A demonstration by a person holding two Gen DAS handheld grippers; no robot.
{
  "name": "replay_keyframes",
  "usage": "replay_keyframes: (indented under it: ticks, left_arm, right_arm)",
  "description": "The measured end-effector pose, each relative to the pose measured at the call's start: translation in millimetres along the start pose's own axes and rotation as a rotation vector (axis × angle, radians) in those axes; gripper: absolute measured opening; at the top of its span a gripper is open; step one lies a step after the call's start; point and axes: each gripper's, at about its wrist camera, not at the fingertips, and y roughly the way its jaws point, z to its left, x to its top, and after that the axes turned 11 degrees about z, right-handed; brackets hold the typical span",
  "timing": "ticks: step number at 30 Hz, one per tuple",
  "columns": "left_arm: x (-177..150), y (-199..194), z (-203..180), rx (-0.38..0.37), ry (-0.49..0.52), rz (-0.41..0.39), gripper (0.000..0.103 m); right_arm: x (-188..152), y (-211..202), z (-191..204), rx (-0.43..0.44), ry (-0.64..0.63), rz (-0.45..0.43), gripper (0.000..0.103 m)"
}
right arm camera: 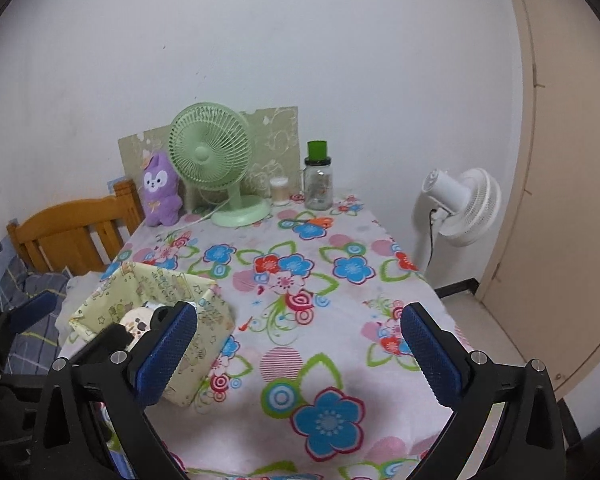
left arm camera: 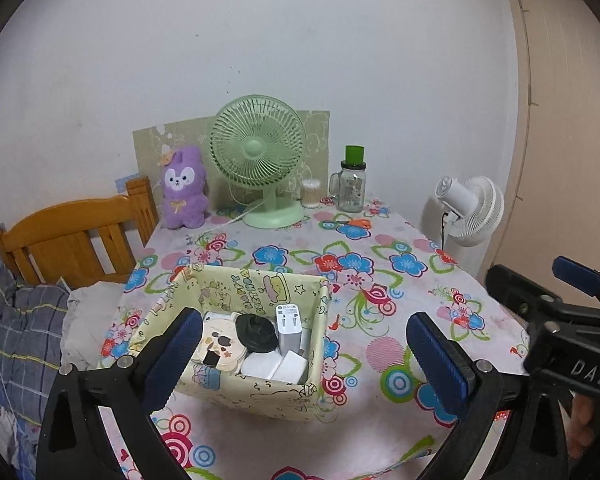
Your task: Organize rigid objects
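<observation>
A pale yellow fabric box [left arm camera: 260, 288] with cartoon prints stands on the flowered tablecloth [left arm camera: 380, 352]. Inside lie white chargers [left arm camera: 289, 326], a black round object [left arm camera: 257, 330] and a round cream case [left arm camera: 220, 342]. My left gripper [left arm camera: 304, 356] is open and empty, held just above the near side of the box. My right gripper [right arm camera: 300, 354] is open and empty over the cloth, to the right of the box [right arm camera: 204, 320]. The right gripper also shows at the right edge of the left wrist view [left arm camera: 560, 312].
At the table's back stand a green desk fan [left arm camera: 258, 160], a purple plush [left arm camera: 184, 188], a cotton swab jar [left arm camera: 311, 193], a glass jar with a green lid [left arm camera: 352, 184] and orange-handled scissors [left arm camera: 348, 223]. A wooden bed frame [left arm camera: 76, 236] is left, a white floor fan [left arm camera: 470, 208] right.
</observation>
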Motion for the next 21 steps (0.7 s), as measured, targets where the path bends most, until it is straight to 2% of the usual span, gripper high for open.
replay_keyframes:
  ticks: [10, 21]
  left_arm:
    - [6.4, -2.6, 2.5, -0.014, -0.023, -0.001, 0.103]
    - [9.9, -1.3, -3.1, -0.017, -0.012, 0.001, 0.103]
  right_arm:
    - [-1.2, -7.9, -15.0, -0.036, 0.003, -0.032, 0.103]
    - [-1.1, -6.4, -9.5, -0.055, -0.031, -0.049, 0.103]
